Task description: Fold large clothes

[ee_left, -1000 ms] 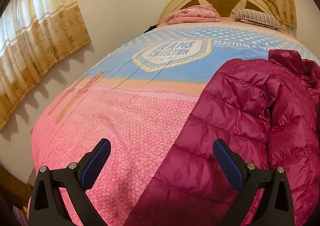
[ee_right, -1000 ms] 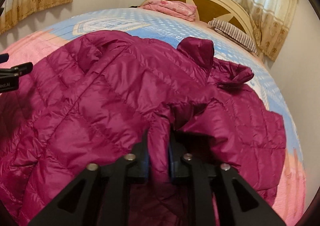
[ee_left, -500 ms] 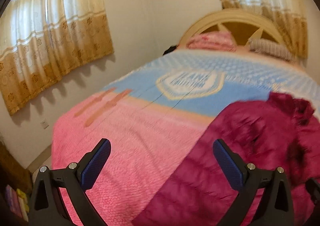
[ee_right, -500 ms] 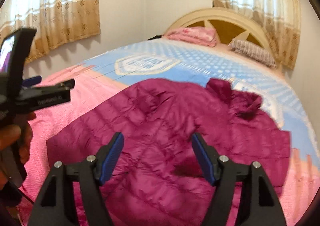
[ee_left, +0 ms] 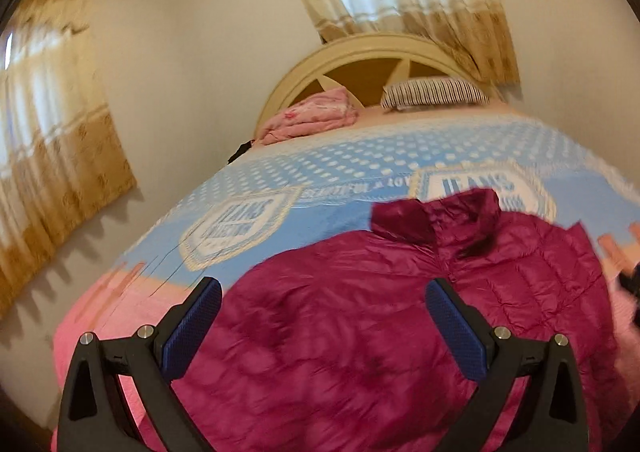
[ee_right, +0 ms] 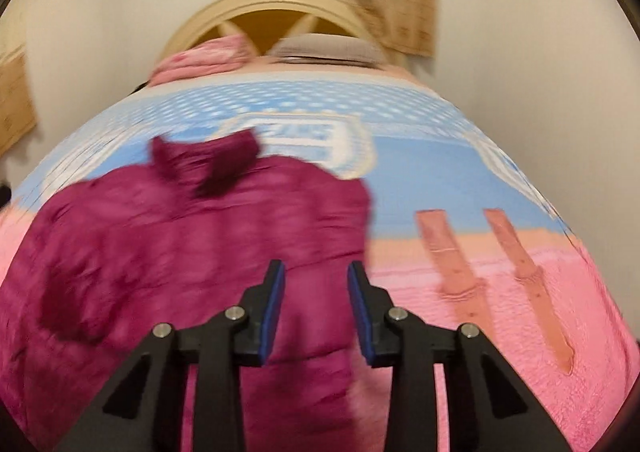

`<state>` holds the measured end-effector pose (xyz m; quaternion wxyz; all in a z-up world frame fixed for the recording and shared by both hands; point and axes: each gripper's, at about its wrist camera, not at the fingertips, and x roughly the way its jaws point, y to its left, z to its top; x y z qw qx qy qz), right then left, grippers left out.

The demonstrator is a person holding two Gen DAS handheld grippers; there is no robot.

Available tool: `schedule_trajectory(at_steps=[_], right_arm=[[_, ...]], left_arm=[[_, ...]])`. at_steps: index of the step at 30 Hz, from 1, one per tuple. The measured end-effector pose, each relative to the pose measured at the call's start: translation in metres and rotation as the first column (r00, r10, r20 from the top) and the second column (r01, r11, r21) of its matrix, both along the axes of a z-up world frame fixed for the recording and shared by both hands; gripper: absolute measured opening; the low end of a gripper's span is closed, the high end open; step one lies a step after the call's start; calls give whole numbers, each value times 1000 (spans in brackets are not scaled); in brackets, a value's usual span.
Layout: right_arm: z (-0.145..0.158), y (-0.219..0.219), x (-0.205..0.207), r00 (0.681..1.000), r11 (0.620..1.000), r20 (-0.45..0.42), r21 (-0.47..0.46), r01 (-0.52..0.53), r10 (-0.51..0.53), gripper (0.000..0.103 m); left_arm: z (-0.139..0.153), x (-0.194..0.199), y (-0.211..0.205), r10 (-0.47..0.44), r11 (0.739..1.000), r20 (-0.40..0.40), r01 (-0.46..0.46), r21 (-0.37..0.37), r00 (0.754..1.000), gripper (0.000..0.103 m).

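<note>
**Both grippers clear above the magenta jacket**

The left gripper (ee_left: 323, 326) hangs with its jaws spread wide and nothing pinched, the magenta puffer jacket (ee_left: 400, 316) spread on the bed beneath and beyond it, from six o'clock up to the collar at one o'clock. The right gripper (ee_right: 316, 310) has a narrow gap and its jaws are closing; the jacket (ee_right: 180, 244) shows through the gap, pads not on it. In that view the jacket fills nine o'clock through centre, its collar towards eleven. It lies on the pink-and-blue bedspread (ee_right: 460, 172), with a striped pillow (ee_left: 434, 91) and a pink bundle (ee_left: 312, 116) at the headboard, twelve o'clock.
</note>
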<state>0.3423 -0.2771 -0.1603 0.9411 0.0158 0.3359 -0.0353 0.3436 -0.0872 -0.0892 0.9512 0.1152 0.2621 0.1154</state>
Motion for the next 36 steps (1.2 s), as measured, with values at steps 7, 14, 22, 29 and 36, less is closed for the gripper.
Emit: schedule_trajectory(at_steps=[7,14,22,29,36], right_arm=[[-32,-16,50,998,999,-65,27,26,-24,33],[-67,-12,61,991,1000,-129,0,-16,16,32],[-74,-6,62,990,999,-143,-39,-22,17,32],[-37,2,38,997,998,-70,-59,3,-7,44],[-40,41,29,990,990,-86,-78,-122,115,44]], left_arm=[[-77,61,7,165,980,-123,-148,134,979,102],[-118,78,27,188,980,-229,-169,102,955,102],[-131,89,40,168,985,-288,-174,6,943,102],[-131,87,41,166,985,-283,-173,-1,945,102],[-131,82,44,161,985,-284,-173,-17,945,102]])
